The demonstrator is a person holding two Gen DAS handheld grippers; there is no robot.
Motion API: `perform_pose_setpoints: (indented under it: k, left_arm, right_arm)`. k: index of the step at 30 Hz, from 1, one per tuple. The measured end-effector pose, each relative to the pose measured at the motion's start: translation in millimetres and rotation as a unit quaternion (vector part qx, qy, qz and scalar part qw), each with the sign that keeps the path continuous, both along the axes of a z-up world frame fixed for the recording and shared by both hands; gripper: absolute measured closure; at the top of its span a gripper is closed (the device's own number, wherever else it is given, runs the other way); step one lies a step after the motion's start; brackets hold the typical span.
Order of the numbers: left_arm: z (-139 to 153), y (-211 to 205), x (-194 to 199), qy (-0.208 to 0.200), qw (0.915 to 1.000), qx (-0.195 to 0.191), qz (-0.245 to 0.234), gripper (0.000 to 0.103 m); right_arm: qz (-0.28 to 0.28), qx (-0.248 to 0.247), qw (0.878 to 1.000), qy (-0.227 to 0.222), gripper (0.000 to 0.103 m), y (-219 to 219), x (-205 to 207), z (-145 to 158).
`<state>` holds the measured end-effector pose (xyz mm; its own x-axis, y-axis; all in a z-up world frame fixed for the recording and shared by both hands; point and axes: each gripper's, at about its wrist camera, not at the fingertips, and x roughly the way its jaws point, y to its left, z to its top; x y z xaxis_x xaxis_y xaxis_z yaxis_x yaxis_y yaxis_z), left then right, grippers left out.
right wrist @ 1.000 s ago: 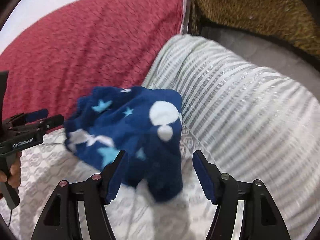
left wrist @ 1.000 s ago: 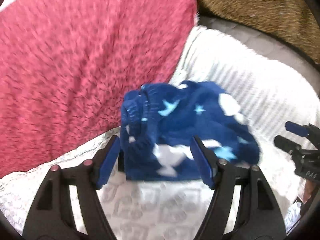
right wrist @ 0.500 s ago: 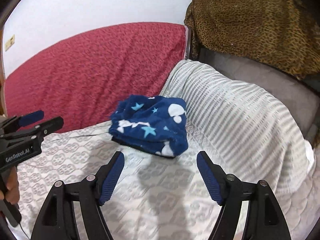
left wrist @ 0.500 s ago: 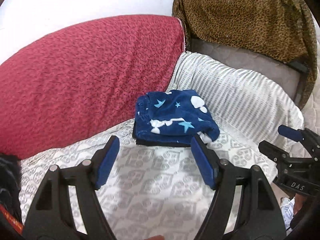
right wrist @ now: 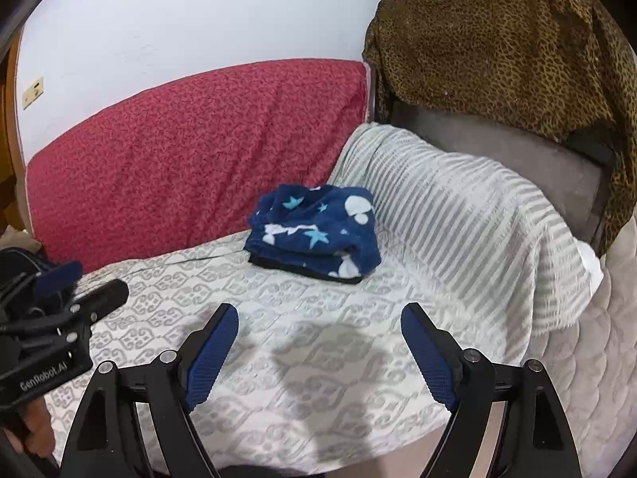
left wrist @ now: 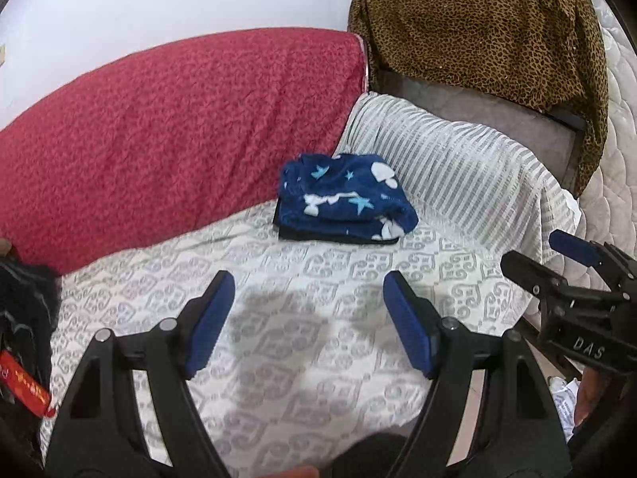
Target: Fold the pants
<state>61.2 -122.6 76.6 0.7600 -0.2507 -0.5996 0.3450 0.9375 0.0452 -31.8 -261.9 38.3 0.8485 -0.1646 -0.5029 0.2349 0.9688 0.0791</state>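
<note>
We hold the left gripper (left wrist: 306,310) over the patterned sheet (left wrist: 278,358), its blue pads (left wrist: 211,326) spread wide with nothing between them. Our right gripper (right wrist: 318,342) hangs over the same sheet, likewise spread and empty. Each gripper shows at the edge of the other's view: the right one at the right border of the left wrist view, the left one at the left border of the right wrist view.

The pants (left wrist: 342,195), dark blue fleece with stars and white blotches, lie folded into a compact bundle at the far end of the sheet, well apart from both grippers. They sit on a flat dark layer (left wrist: 338,237) that peeks out along their near edge; we cannot tell what it is. The bundle rests just beside the red cushion (left wrist: 179,131) on its left and touches the striped blanket (left wrist: 458,175) on its right. A leopard-print cloth (left wrist: 485,28) drapes over the frame behind.
</note>
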Motion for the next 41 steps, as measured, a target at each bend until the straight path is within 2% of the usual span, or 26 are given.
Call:
perform_pose_setpoints:
  k: [5,16,41]
  left_arm:
    - [-6.9,15.8,-6.2,0.022,0.9995,-0.010,0.019,0.026]
    - [-10.3,25.6,-15.4,0.022,0.9994,-0.015,0.023,0.026]
    - [-26.2,33.0,-21.3,0.060,0.9976,-0.020,0.028,0.026]
  right_arm:
    - [0.000,-0.009,1.000,0.001,0.017,17.8,-8.4,1.1]
    - [0.001,-0.015,1.000,0.004,0.017,37.4,-15.9,2.1]
    - [-0.001,-0.007,1.000,0.020,0.017,38.5,-16.2,-5.8]
